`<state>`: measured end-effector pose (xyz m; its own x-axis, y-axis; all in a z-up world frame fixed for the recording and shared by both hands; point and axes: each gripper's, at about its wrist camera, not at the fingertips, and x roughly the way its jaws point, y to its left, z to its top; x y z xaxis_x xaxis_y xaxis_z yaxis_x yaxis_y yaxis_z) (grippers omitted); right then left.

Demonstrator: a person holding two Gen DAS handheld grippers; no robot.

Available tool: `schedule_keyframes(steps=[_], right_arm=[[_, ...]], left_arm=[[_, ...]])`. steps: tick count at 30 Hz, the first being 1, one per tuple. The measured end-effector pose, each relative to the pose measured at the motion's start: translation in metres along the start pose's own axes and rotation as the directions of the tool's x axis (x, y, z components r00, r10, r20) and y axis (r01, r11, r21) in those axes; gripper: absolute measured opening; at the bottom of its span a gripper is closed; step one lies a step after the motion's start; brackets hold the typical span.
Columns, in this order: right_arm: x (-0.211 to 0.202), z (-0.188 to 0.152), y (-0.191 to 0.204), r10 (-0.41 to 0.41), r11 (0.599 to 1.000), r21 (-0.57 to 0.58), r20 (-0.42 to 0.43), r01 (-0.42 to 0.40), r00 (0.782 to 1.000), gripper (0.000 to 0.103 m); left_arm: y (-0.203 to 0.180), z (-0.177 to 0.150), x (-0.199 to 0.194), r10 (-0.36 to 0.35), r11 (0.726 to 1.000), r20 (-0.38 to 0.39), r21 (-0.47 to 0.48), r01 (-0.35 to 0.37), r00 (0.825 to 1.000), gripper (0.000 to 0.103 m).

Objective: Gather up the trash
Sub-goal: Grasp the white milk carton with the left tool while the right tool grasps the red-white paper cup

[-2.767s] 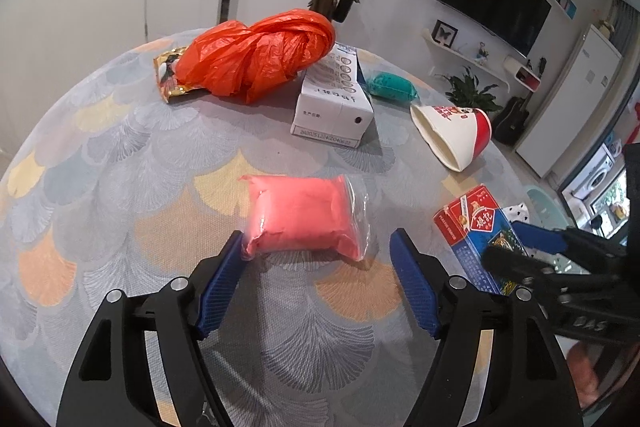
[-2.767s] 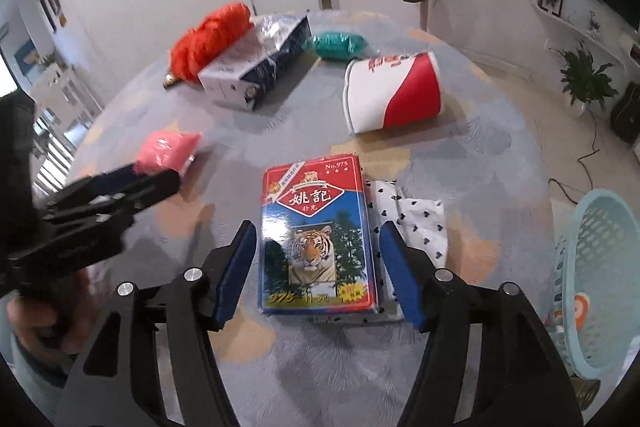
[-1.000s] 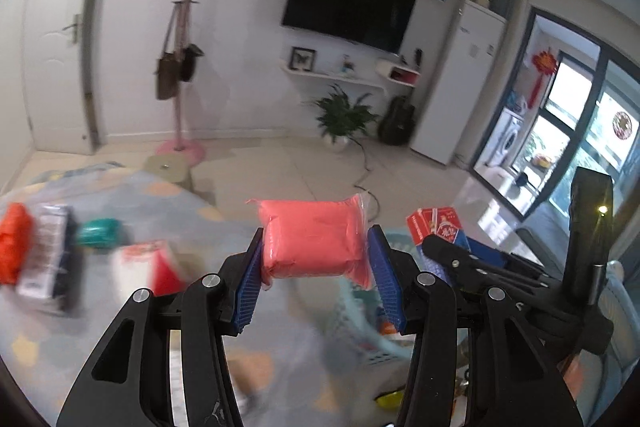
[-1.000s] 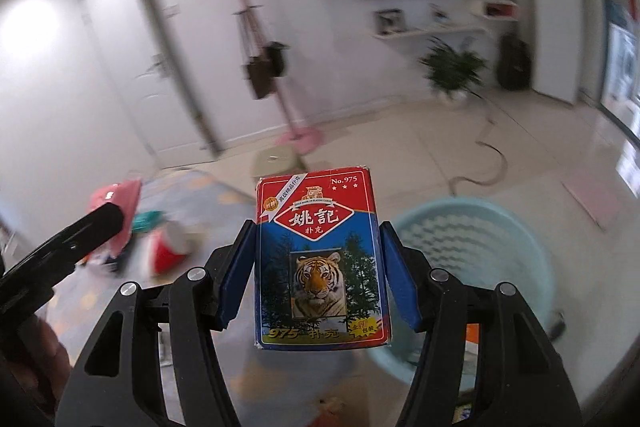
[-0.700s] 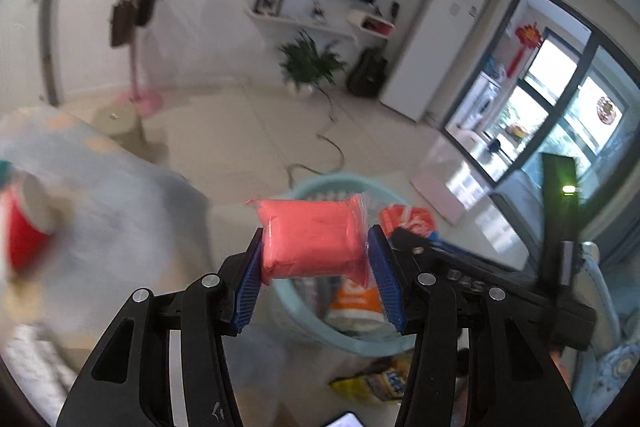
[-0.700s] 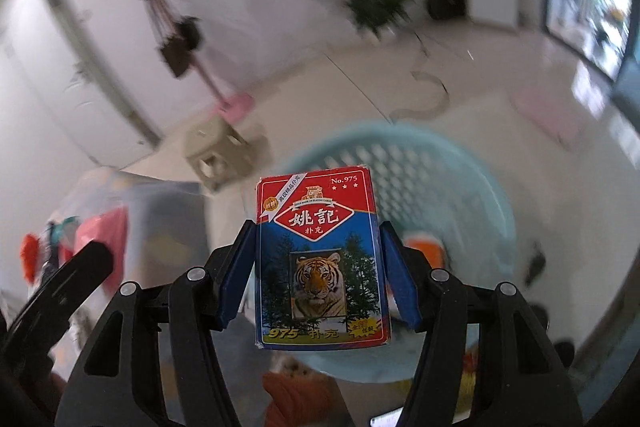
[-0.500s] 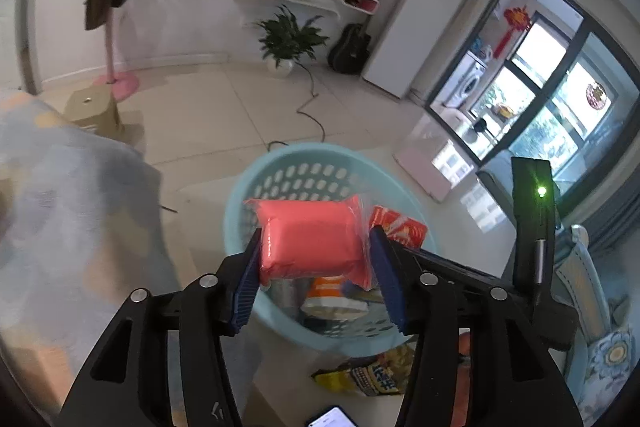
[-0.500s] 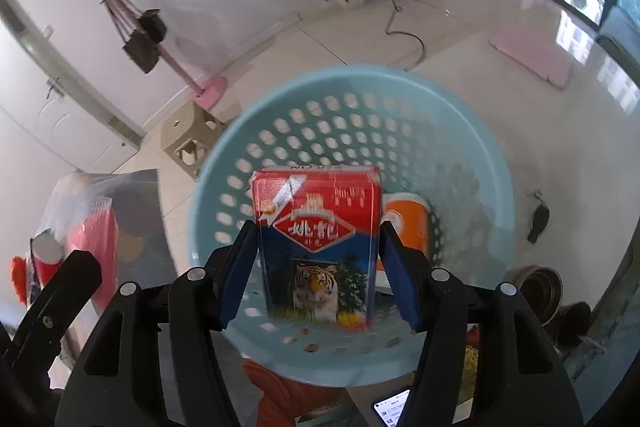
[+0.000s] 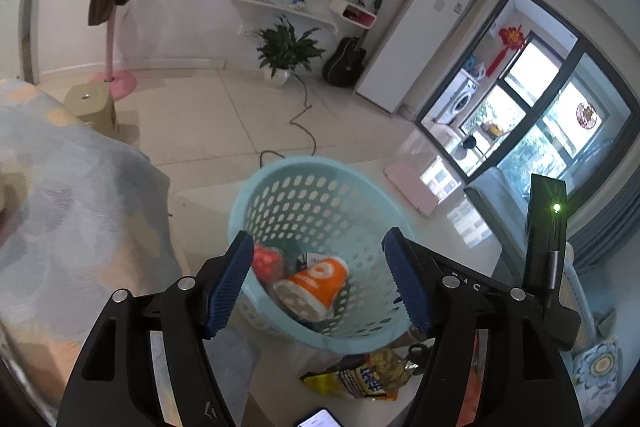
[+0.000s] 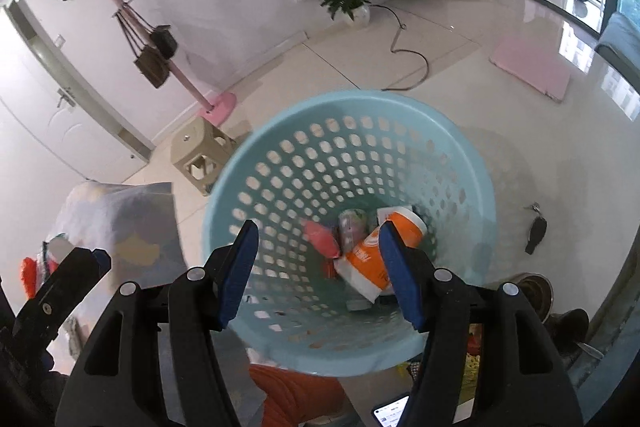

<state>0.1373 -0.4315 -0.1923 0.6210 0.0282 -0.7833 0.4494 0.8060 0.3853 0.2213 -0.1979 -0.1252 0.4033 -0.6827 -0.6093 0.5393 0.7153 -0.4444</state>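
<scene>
The trash lies at the bottom of the light blue basket [image 10: 280, 131] on the floor: a pink packet [image 10: 322, 237] and an orange cup [image 10: 370, 247] side by side, with other bits I cannot make out. The left gripper [image 9: 322, 281] hangs over the basket with its jaws opening and nothing between them. The right gripper [image 10: 320, 269] is beside it above the basket, jaws apart and empty.

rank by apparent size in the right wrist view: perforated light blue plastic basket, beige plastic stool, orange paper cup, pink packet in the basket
1. Perforated light blue plastic basket
2. Beige plastic stool
3. Orange paper cup, close to the stool's size, so this order is unsure
4. Pink packet
</scene>
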Motion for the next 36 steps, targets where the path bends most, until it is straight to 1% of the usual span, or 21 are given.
schedule_keyframes(steps=[4,7,10,14,17,19,21,22,23,25,26,27,28,30,31,32,33,34,36], right_arm=[[-0.021,-0.004,0.018,0.037,0.998,-0.042,0.039,-0.036,0.999,0.060],[-0.040,-0.007,0.042,0.076,0.992,-0.103,0.076,-0.068,0.994,0.060],[-0.057,-0.014,0.074,0.115,0.978,-0.187,0.108,-0.093,0.987,0.060],[-0.071,-0.029,0.122,0.193,0.941,-0.304,0.117,-0.150,0.974,0.060],[-0.074,-0.041,0.150,0.228,0.912,-0.372,0.108,-0.173,0.968,0.060],[-0.074,-0.049,0.174,0.254,0.885,-0.423,0.089,-0.194,0.963,0.060],[-0.072,-0.057,0.194,0.264,0.866,-0.458,0.074,-0.202,0.962,0.060],[-0.069,-0.062,0.207,0.271,0.853,-0.478,0.061,-0.210,0.961,0.060],[-0.066,-0.065,0.216,0.277,0.842,-0.493,0.048,-0.218,0.960,0.060],[-0.061,-0.071,0.234,0.284,0.823,-0.520,0.028,-0.228,0.958,0.060],[-0.057,-0.074,0.245,0.290,0.810,-0.536,0.015,-0.237,0.957,0.060],[-0.053,-0.076,0.252,0.293,0.802,-0.545,0.004,-0.244,0.956,0.060],[-0.048,-0.079,0.261,0.295,0.793,-0.554,-0.014,-0.253,0.956,0.060],[-0.037,-0.084,0.279,0.297,0.775,-0.570,-0.051,-0.272,0.953,0.060],[-0.031,-0.086,0.286,0.298,0.767,-0.577,-0.065,-0.279,0.952,0.060],[-0.024,-0.088,0.294,0.293,0.758,-0.588,-0.080,-0.282,0.953,0.060],[-0.018,-0.090,0.301,0.285,0.752,-0.597,-0.087,-0.279,0.955,0.060],[-0.013,-0.093,0.308,0.278,0.747,-0.604,-0.093,-0.276,0.956,0.060],[-0.004,-0.097,0.317,0.276,0.737,-0.616,-0.104,-0.280,0.956,0.060]], left_arm=[[0.002,0.003,-0.033,0.003,1.000,0.063,-0.013,-0.002,0.998,0.067],[0.006,0.003,-0.061,0.010,1.000,0.115,-0.022,-0.007,0.993,0.067],[0.013,0.002,-0.094,0.034,0.999,0.168,-0.037,-0.029,0.985,0.067],[0.037,0.000,-0.138,0.107,0.993,0.216,-0.077,-0.093,0.970,0.067],[0.062,-0.004,-0.165,0.180,0.980,0.236,-0.126,-0.154,0.955,0.067],[0.080,-0.007,-0.182,0.238,0.966,0.244,-0.157,-0.204,0.940,0.067],[0.102,-0.010,-0.201,0.305,0.945,0.247,-0.199,-0.260,0.920,0.067],[0.111,-0.011,-0.208,0.326,0.937,0.246,-0.214,-0.277,0.913,0.067],[0.123,-0.012,-0.216,0.361,0.923,0.240,-0.231,-0.308,0.901,0.067],[0.144,-0.013,-0.225,0.434,0.892,0.209,-0.232,-0.387,0.876,0.068],[0.157,-0.014,-0.227,0.492,0.862,0.175,-0.233,-0.450,0.853,0.070],[0.168,-0.015,-0.230,0.519,0.846,0.154,-0.238,-0.478,0.841,0.070],[0.177,-0.016,-0.232,0.529,0.838,0.141,-0.243,-0.489,0.837,0.071],[0.202,-0.020,-0.235,0.536,0.826,0.100,-0.269,-0.496,0.838,0.072],[0.209,-0.020,-0.236,0.536,0.822,0.085,-0.279,-0.496,0.840,0.073],[0.219,-0.015,-0.233,0.526,0.824,0.062,-0.285,-0.490,0.848,0.073],[0.226,-0.013,-0.230,0.522,0.824,0.048,-0.288,-0.488,0.852,0.073],[0.231,-0.012,-0.228,0.525,0.820,0.038,-0.290,-0.493,0.850,0.073],[0.242,-0.008,-0.218,0.516,0.824,0.006,-0.278,-0.494,0.857,0.073]])
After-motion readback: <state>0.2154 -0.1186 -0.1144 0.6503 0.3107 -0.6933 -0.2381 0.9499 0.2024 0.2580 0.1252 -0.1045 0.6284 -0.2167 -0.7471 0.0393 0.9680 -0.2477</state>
